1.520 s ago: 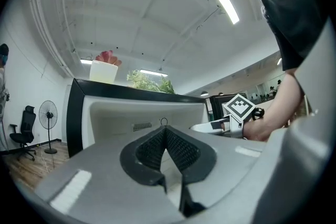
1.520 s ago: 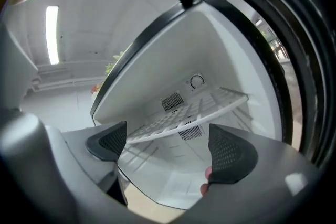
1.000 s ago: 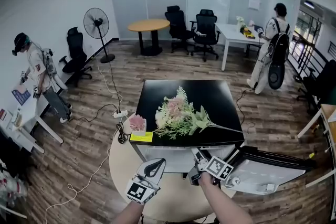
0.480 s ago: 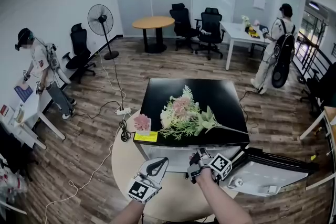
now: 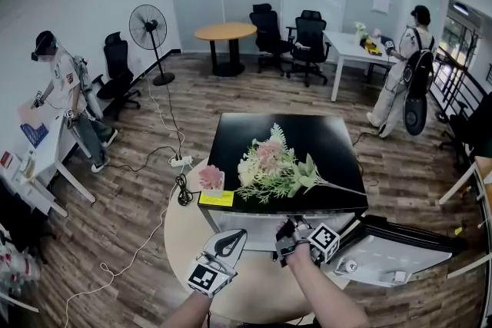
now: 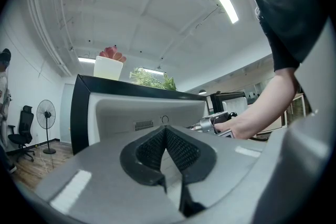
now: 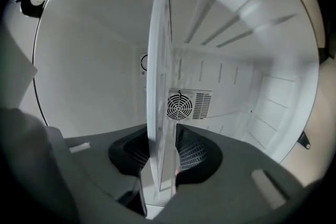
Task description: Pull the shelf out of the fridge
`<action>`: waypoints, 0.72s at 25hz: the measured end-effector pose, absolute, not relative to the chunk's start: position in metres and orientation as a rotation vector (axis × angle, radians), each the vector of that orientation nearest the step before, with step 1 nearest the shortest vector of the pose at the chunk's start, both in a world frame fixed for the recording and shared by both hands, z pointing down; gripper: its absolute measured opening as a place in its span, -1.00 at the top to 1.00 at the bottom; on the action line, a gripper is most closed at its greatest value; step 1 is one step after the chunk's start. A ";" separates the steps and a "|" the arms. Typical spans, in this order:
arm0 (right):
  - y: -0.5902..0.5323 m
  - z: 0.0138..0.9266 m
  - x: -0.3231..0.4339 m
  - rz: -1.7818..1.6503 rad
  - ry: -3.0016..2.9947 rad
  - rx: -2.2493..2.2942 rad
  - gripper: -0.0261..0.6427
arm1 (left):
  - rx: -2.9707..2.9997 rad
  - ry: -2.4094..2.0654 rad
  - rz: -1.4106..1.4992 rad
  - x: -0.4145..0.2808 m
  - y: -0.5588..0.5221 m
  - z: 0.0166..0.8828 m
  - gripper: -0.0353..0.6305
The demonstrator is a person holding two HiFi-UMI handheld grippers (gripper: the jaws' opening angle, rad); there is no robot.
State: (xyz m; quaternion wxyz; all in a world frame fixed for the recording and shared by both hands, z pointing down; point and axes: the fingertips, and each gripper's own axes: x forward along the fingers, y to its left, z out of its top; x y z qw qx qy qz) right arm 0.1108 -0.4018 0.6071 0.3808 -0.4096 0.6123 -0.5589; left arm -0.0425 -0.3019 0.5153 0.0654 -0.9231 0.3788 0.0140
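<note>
Shelf [image 7: 159,86] inside fridge [image 5: 327,146], edge-on between jaws of right gripper [image 7: 161,162]; jaws have just been closing and pinch its front lip; plate runs straight ahead from jaws toward rear fan grille [image 7: 180,106]; pull likely straight back toward person; left gripper [image 6: 166,134] clenched on nothing, outside fridge, farther from shelf.

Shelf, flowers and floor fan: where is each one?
Shelf [image 7: 157,86], right gripper view, on its front edge.
Flowers [image 5: 265,159], head view, on the pink blooms.
Floor fan [image 5: 148,26], head view, on its round head.
</note>
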 end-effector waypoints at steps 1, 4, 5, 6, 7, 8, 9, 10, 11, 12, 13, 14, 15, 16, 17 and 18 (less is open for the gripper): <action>-0.403 0.606 0.111 -1.420 1.564 -1.037 0.57 | -2.780 1.140 0.041 -0.043 -0.302 0.516 0.89; -0.403 0.602 0.110 -1.422 1.567 -1.056 0.74 | -2.783 1.115 0.049 -0.043 -0.300 0.519 0.89; -0.403 0.602 0.110 -1.427 1.561 -1.062 0.80 | -2.785 1.108 0.054 -0.043 -0.299 0.520 0.89; -0.403 0.602 0.110 -1.432 1.552 -1.060 0.80 | -2.793 1.108 0.062 -0.042 -0.298 0.519 0.89; -0.403 0.602 0.110 -1.439 1.541 -1.057 0.80 | -2.809 1.117 0.068 -0.042 -0.297 0.518 0.89; -0.403 0.602 0.110 -1.443 1.529 -1.052 0.81 | -2.829 1.128 0.069 -0.041 -0.296 0.515 0.89; -0.403 0.601 0.110 -1.445 1.517 -1.045 0.81 | -2.842 1.133 0.070 -0.040 -0.295 0.513 0.89; -0.404 0.601 0.110 -1.448 1.503 -1.039 0.81 | -2.842 1.129 0.072 -0.040 -0.295 0.512 0.89; -0.404 0.601 0.110 -1.450 1.493 -1.041 0.81 | -2.831 1.118 0.075 -0.040 -0.294 0.511 0.89; -0.404 0.601 0.110 -1.450 1.491 -1.048 0.81 | -2.814 1.104 0.075 -0.041 -0.294 0.511 0.89; -0.404 0.601 0.110 -1.446 1.497 -1.055 0.81 | -2.798 1.090 0.074 -0.043 -0.293 0.512 0.89; -0.404 0.601 0.110 -1.440 1.505 -1.059 0.81 | -2.789 1.083 0.072 -0.044 -0.292 0.512 0.89; -0.405 0.602 0.110 -1.434 1.511 -1.061 0.81 | -2.785 1.082 0.069 -0.046 -0.291 0.512 0.89; -0.405 0.602 0.110 -1.434 1.511 -1.064 0.81 | -2.784 1.085 0.067 -0.047 -0.291 0.512 0.89; -0.405 0.602 0.110 -1.438 1.503 -1.066 0.81 | -2.785 1.087 0.067 -0.047 -0.289 0.511 0.89; -0.405 0.601 0.110 -1.441 1.491 -1.062 0.82 | -2.785 1.086 0.069 -0.047 -0.288 0.510 0.89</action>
